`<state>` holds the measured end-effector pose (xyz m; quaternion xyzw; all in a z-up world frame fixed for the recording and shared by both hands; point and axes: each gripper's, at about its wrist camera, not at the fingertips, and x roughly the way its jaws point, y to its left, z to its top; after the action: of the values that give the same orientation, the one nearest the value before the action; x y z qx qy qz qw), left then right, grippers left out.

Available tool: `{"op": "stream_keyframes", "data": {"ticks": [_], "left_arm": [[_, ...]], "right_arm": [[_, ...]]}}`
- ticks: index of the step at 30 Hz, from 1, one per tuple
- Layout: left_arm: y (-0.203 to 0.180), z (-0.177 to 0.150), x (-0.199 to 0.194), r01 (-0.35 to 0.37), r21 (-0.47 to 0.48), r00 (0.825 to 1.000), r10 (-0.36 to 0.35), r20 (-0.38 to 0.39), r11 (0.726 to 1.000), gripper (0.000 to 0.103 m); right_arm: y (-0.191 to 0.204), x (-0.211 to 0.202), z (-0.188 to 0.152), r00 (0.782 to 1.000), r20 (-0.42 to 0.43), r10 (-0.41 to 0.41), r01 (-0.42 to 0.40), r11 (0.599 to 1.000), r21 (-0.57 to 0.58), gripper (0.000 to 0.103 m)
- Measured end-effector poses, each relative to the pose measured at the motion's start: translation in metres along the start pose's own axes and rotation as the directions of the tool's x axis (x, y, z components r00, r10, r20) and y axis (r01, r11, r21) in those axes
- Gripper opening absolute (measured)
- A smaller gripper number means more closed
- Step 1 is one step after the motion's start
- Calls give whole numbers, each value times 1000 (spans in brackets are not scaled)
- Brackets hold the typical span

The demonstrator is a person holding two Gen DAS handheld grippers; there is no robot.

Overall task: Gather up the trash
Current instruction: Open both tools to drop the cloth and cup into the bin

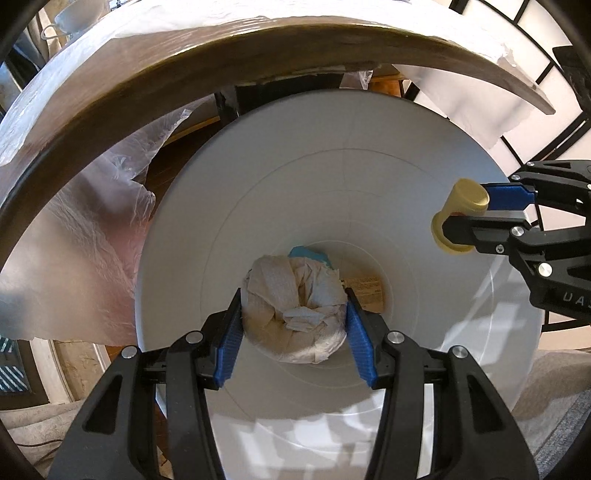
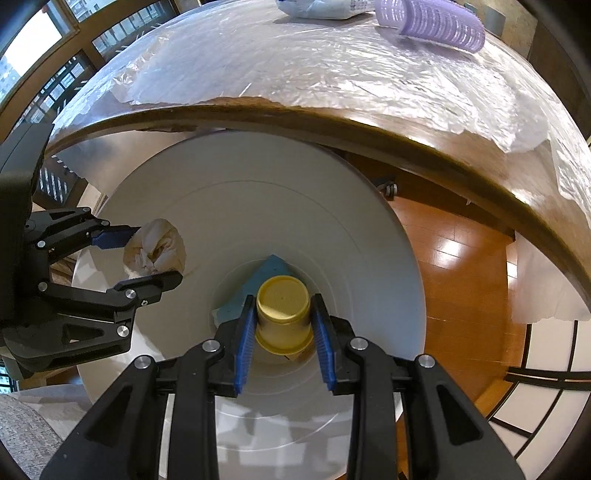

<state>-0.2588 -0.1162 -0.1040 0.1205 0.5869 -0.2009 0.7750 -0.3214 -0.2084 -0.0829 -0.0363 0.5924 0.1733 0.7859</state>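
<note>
A tall white bin (image 1: 369,155) stands on the floor just beside the edge of the wooden table (image 1: 184,74), its round mouth open upward. Deep at the bin's bottom lie a blue scrap (image 2: 266,275) and a tan printed wrapper (image 1: 371,291). The left gripper (image 1: 293,321) hangs above the bin's mouth, its blue pads clenched on either side of a crumpled paper wad (image 1: 295,314), which fills the gap between them. The right gripper (image 2: 284,325), also over the bin, squeezes a small yellow cup (image 2: 282,317), held bottom toward the camera between both pads. Back on the table, away from the bin, a purple hair roller (image 2: 432,22) rests on the plastic sheet (image 2: 314,66).
</note>
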Motion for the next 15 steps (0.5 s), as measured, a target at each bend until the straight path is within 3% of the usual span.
{"op": "stream_keyframes", "data": {"ticks": [7,8,10,15], "left_arm": [[3,-1,0,-21,-2,1000,21,-3,1000,53],[5,0,1,-26,-7,1000,26,-9,1000,55],[7,1,3,-32,-25,999,31,-17,999,66],[13,2,1,-28,-48,1000,27,-14,998,71]], "right_arm": [[0,0,-2,1000,0,-12,12,1000,3,32],[-1,0,-1,1000,0,-15,15,1000,7,36],[-2,-2,-1,1000,15,-19,19,1000,20,58],[-6,-4,0,1000,21,-16,15,999,36,65]]}}
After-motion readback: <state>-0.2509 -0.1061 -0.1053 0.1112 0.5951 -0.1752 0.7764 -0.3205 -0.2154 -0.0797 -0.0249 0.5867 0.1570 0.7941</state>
